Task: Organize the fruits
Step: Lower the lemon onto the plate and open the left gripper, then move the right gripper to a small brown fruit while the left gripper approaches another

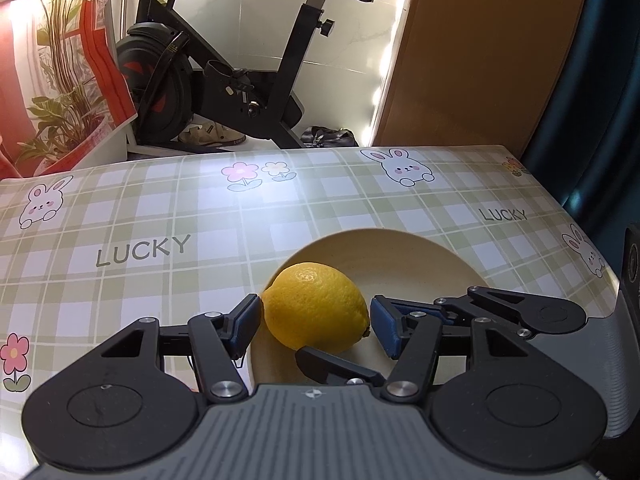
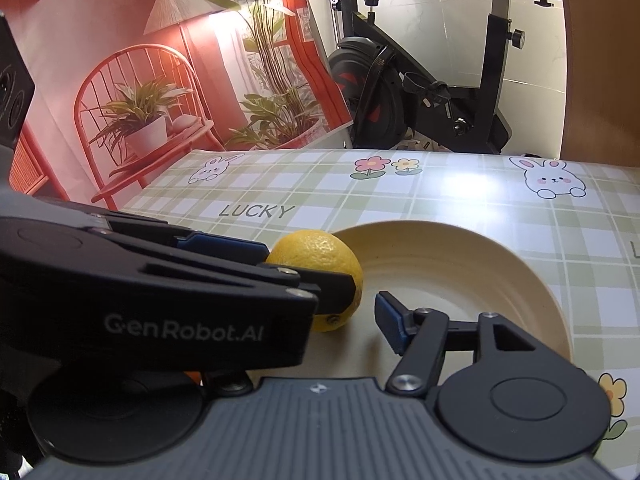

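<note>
Two grey-and-black grippers meet over one plate. In the left wrist view, the left gripper point(image 1: 316, 324) sits low at 6 o'clock. Its blue pads point(image 1: 246, 324) stand on each side of a bumpy yellow lemon point(image 1: 316, 308). The pad at 9 o'clock of the lemon touches its pointy end. The pad at 3 o'clock is very close to the other end. I cannot tell if the two pads squeeze the lemon or only sit beside it.

The right gripper point(image 2: 318, 308) comes in from 3 o'clock in that view. In its own view, one finger point(image 2: 390, 320) shows, and its blue pad touches nothing. The other finger hides behind the left gripper's big black arm. From the left wrist view its two fingers look spread apart, so it is open and holds nothing.

The lemon sits on the 9 o'clock edge of a round cream plate point(image 1: 400, 248). The plate lies on a shiny tablecloth with green and white squares point(image 1: 160, 208), little rabbits, flowers and the word LUCKY.

Past the far edge of the table, at 12 o'clock, stands a black exercise bike point(image 1: 224, 80) with tan shoes point(image 1: 212, 136) under it. At 10 o'clock hangs a big orange picture of plants and a chair point(image 2: 140, 100). At 1 o'clock is a flat brown wooden board point(image 1: 480, 60).
</note>
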### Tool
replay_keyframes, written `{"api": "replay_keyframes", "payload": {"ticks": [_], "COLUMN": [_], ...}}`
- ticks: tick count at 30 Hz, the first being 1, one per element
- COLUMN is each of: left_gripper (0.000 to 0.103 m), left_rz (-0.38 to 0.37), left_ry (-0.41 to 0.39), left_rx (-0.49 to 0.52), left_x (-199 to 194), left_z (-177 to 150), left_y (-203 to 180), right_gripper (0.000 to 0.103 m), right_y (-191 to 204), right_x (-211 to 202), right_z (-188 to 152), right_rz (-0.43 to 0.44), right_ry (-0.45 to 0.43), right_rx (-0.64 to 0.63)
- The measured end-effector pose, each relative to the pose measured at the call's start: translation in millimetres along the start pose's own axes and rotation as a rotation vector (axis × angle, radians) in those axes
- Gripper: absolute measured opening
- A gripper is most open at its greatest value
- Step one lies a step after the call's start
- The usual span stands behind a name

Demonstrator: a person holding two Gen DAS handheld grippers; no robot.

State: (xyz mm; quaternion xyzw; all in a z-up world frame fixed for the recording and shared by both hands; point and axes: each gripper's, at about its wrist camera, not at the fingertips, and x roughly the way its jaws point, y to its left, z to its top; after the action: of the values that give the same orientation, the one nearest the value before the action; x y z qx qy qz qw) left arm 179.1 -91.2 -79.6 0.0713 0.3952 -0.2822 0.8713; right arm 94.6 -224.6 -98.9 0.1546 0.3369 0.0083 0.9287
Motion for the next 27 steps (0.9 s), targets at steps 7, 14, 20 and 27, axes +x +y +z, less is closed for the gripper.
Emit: {"api": "replay_keyframes", "payload": {"ticks": [7, 14, 20, 27], "left_gripper": [0.063, 0.063, 0.063, 0.063], "left_rz": [0.041, 0.068, 0.075, 0.111], "left_ry": [-0.059, -0.112, -0.146, -0.166], "left_rx": [0.014, -0.008, -0.070, -0.146], "left_x": [-33, -68, -92, -108], "left_z": [-12, -28, -49, -82], "left_y": [-9, -14, -13, -9], "right_gripper": [0.071, 0.071, 0.071, 0.071], "right_y": [5, 13, 17, 28], "right_x": [-19, -37, -56, -78], "right_z": [-8, -21, -30, -47], "right_rz": [-0.052, -0.077, -0.076, -0.065], "right_ry": [0.006, 0.005, -0.027, -0.063], "right_rx": [-0.042, -0.070, -0.073, -0.108]}}
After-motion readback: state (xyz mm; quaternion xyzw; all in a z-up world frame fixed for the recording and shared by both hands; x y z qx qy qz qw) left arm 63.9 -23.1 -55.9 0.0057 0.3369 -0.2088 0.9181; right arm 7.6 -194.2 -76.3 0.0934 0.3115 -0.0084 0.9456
